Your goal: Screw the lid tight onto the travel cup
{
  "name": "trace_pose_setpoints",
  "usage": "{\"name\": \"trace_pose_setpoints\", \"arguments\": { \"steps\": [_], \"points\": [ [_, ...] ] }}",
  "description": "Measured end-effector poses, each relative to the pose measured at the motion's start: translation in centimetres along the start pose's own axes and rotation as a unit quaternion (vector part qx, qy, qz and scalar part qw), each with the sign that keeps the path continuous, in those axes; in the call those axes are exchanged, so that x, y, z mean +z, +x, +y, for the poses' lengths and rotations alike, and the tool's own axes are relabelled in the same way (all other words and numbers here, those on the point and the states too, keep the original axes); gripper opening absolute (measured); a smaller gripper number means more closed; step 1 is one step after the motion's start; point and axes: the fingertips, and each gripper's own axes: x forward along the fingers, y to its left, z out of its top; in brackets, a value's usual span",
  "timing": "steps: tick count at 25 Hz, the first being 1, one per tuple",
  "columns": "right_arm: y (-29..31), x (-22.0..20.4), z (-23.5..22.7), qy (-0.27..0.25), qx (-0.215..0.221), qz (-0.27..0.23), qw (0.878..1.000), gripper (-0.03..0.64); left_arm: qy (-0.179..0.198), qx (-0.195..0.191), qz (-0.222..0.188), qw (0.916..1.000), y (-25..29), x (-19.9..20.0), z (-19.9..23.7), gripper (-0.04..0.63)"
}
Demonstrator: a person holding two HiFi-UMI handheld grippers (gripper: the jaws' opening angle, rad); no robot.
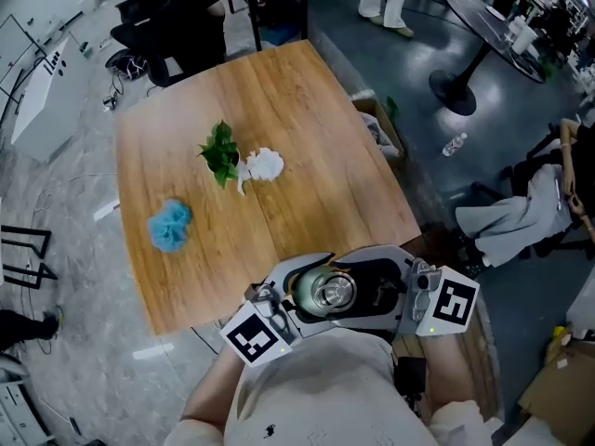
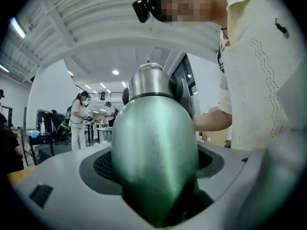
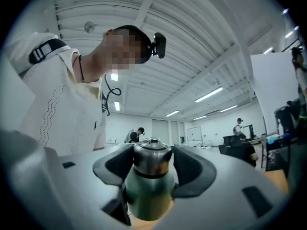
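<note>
A green travel cup (image 2: 153, 162) with a steel lid (image 1: 330, 293) is held close to the person's body, over the table's near edge. My left gripper (image 2: 156, 195) is shut on the cup's green body, which fills the space between its jaws. The right gripper (image 3: 152, 164) comes from the other side. Its dark pads (image 3: 120, 164) stand on both sides of the lid (image 3: 151, 157), close beside it without clearly pressing. In the head view the left gripper (image 1: 296, 297) and right gripper (image 1: 367, 291) face each other round the cup.
The wooden table (image 1: 279, 110) carries a green leafy sprig (image 1: 220, 153), a white crumpled thing (image 1: 265, 163) and a blue fluffy ball (image 1: 170, 225). A cardboard box (image 1: 381, 128) sits on the floor at the table's right. People stand in the far room.
</note>
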Motion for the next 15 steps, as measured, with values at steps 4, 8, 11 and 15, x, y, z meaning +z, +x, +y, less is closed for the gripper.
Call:
{"name": "trace_pose_setpoints", "arguments": {
  "steps": [4, 8, 11, 15],
  "points": [
    [1.0, -0.1, -1.3, -0.018, -0.052, -0.004, 0.998, 0.256, 0.001, 0.065, 0.017, 0.9977, -0.6, -0.9, 2.0, 0.416],
    [1.6, -0.6, -4.1, 0.011, -0.207, -0.027, 0.978, 0.255, 0.002, 0.197, 0.068, 0.9781, -1.4, -2.8, 5.3, 0.416],
    [1.8, -1.6, -4.2, 0.034, -0.245, -0.040, 0.968, 0.256, -0.011, 0.195, 0.039, 0.9800, -1.2, -2.6, 5.5, 0.416],
    [1.0, -2.4, -3.1, 0.055, -0.139, -0.050, 0.987, 0.268, -0.041, 0.143, 0.010, 0.9889, -1.6, -2.3, 4.6, 0.416]
  ]
}}
